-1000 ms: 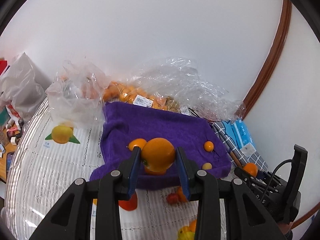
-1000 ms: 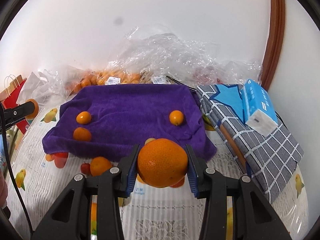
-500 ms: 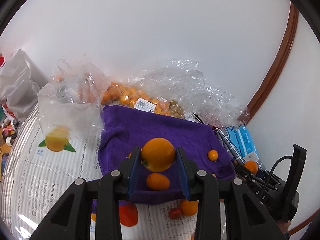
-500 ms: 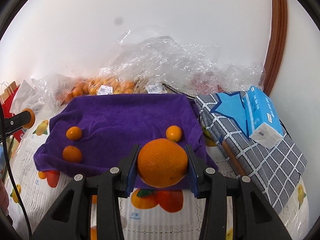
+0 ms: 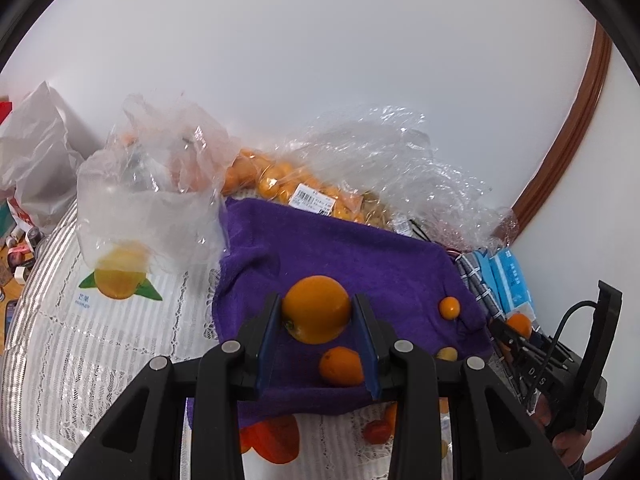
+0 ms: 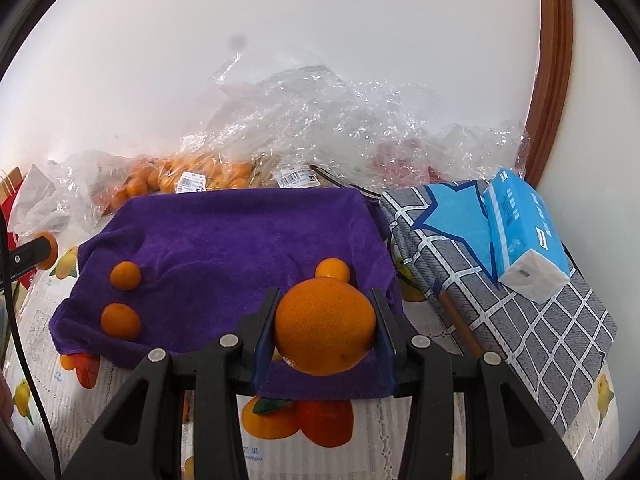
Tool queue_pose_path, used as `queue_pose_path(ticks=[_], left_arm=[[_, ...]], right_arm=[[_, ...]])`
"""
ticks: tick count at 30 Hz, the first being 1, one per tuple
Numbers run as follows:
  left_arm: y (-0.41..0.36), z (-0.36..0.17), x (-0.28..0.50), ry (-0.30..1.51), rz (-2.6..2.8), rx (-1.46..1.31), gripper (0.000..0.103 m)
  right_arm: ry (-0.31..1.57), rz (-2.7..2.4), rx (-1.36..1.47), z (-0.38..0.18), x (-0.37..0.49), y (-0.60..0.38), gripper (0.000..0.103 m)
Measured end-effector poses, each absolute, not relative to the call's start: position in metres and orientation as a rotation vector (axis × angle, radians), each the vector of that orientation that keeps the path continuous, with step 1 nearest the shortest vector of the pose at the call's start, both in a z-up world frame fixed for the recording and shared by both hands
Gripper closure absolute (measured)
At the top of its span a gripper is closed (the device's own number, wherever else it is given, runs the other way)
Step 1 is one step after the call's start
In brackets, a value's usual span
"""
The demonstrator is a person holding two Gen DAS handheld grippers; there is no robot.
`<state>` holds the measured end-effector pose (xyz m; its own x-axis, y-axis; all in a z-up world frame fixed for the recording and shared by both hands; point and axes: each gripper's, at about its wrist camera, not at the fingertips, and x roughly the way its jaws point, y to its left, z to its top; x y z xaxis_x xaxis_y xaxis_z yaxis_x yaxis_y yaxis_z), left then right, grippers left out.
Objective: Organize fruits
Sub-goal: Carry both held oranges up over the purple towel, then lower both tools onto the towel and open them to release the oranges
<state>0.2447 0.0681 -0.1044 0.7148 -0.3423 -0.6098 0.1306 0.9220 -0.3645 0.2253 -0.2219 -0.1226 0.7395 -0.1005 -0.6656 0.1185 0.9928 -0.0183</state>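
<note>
Oranges stay clamped in our left gripper [image 5: 316, 322] and right gripper [image 6: 325, 332], now nearer the purple towel [image 6: 240, 240].

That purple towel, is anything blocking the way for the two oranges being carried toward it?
Nothing visible does. The left gripper and the right gripper each hold an orange above the near edge of the purple towel. Three small oranges lie scattered on it, but the middle is bare.
</note>
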Motion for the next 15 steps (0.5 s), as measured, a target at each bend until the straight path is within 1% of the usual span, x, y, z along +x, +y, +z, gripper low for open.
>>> queue_pose_path(ticks=[10,15], left_arm=[[0.095,-0.12,0.246,0.773,-0.215,-0.345,0.069],[0.094,-0.129,0.247,0.801,-0.219,-0.346,0.069]], right_arm=[[0.726,-0.151,0.026,-0.124,0.23,-0.238,0.061],[0.747,-0.134,0.056,-0.134,0.233,-0.24,0.061]])
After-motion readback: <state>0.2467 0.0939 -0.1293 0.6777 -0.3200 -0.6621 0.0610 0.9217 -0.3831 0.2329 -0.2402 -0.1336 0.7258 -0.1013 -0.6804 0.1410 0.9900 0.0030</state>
